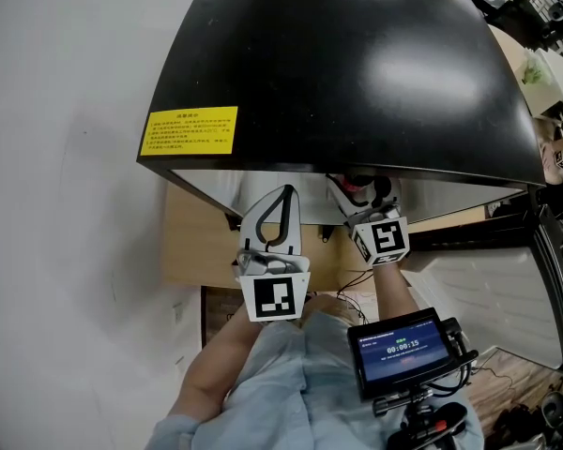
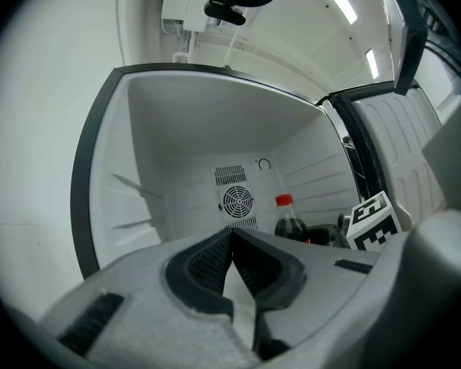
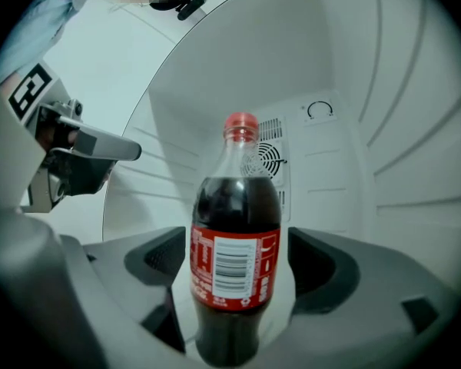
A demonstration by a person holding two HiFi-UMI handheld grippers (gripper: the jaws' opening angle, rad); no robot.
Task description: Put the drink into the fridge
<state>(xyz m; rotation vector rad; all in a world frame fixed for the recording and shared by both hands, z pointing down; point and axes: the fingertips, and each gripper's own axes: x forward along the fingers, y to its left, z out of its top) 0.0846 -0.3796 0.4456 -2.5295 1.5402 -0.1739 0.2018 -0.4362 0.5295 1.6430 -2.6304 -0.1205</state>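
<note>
Nearest me, at five o'clock under my chin, glows the small screen (image 1: 401, 348) on my rig. Just past it my left tongs (image 2: 230, 233) are clenched tip to tip on nothing, level at the mouth of the fridge (image 1: 338, 73). At two o'clock from them my right tongs (image 3: 240, 271) stand released. The cola bottle (image 3: 236, 206) is upright inside the fridge between the pads, with a gap on either side.

So I judge the drink delivered. What remains is drawing both tongs out and shutting the door (image 2: 392, 137), which hangs open at three o'clock. If I back out crooked, a pad could topple the bottle. Deepest in, the fan grille (image 2: 237, 201) sits at twelve o'clock behind the cap.
</note>
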